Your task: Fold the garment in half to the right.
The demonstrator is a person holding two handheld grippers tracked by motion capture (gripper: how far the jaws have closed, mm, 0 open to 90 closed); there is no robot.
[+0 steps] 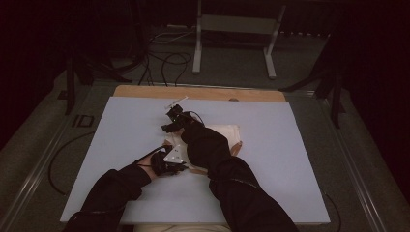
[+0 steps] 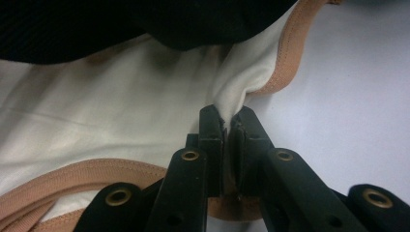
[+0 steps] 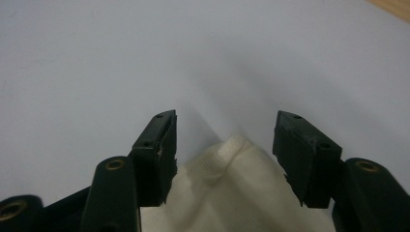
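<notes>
A white cloth (image 1: 225, 133) with tan trim lies in the middle of the pale blue board (image 1: 270, 159), partly under the person's right forearm. My left gripper (image 1: 180, 166) sits at the cloth's near left edge. In the left gripper view it (image 2: 227, 120) is shut on a raised fold of the white cloth (image 2: 121, 111) beside the tan trim (image 2: 285, 67). My right gripper (image 1: 169, 126) is at the cloth's far left end. In the right gripper view it (image 3: 225, 122) stands open, with a corner of the cloth (image 3: 232, 164) lying between the jaws, touching neither.
A wooden strip (image 1: 198, 92) runs along the board's far edge. Beyond it, cables (image 1: 164, 63) trail over the floor and a metal frame (image 1: 237, 29) stands at the back. A black cable (image 1: 55, 164) loops at the left of the board.
</notes>
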